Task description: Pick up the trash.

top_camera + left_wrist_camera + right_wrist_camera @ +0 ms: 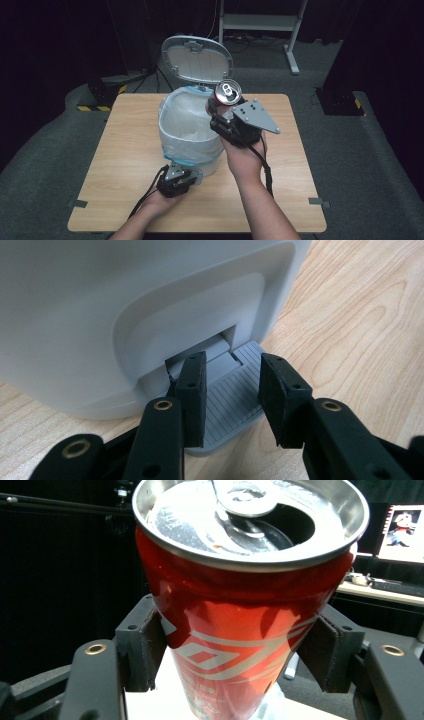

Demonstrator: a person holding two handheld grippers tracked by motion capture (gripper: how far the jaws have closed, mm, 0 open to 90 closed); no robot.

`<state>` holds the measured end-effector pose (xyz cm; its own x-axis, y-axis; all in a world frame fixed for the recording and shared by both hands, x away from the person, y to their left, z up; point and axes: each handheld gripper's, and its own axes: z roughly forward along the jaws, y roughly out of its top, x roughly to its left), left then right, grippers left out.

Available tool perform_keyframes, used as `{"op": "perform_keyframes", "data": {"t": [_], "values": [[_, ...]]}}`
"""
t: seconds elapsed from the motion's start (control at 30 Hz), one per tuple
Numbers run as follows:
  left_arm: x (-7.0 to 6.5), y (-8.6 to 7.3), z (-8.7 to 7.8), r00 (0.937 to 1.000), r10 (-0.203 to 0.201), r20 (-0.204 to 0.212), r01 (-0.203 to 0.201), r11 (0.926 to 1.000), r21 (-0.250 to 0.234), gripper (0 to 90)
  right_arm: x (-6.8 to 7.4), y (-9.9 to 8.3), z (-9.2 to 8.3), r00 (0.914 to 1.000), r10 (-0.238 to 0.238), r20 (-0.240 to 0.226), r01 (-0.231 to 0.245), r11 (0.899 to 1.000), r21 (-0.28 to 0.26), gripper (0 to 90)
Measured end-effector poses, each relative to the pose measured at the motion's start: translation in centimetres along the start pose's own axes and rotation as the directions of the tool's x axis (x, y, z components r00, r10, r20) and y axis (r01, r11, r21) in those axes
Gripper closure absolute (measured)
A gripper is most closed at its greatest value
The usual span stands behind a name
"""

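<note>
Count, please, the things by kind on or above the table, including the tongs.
Pedal bins: 1, white bin, lid open, plastic liner inside
Drink cans: 1, red can, clamped in the right tongs
Tongs: 2, the left tongs on the bin's pedal
Total: 4

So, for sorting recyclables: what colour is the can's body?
Red with white markings; the can shows best in the right gripper view.

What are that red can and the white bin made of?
The red can looks like thin metal: glossy painted wall, bare silvery top with a pull tab. The white bin looks like matte moulded plastic, smooth and rounded, with a ribbed grey pedal.
</note>
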<state>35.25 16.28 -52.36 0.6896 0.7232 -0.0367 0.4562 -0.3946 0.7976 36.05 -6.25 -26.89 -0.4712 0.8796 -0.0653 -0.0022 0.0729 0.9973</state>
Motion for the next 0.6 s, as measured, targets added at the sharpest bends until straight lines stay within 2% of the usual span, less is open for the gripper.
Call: {"op": "perform_keyframes", "data": {"t": [0.23, 0.4, 0.6], "values": [[0.1, 0.0, 0.0, 1.0000, -0.004, 0.002, 0.004, 1.0000, 0.000, 63.6, 0.7, 0.3, 1.7, 0.9996, -0.004, -0.028, 0.005, 1.000, 0.020, 33.8], [0.0, 0.0, 0.0, 1.0000, 0.001, -0.001, -0.001, 1.0000, 0.000, 63.6, 0.9, 0.2, 2.3, 0.9985, 0.006, -0.054, -0.004, 1.000, 0.030, 33.8], [-0.1, 0.0, 0.0, 1.0000, 0.004, 0.000, -0.004, 1.0000, 0.000, 63.0, 1.2, 0.2, 2.9, 0.9981, 0.010, -0.060, -0.008, 0.999, 0.041, 33.8]]}}
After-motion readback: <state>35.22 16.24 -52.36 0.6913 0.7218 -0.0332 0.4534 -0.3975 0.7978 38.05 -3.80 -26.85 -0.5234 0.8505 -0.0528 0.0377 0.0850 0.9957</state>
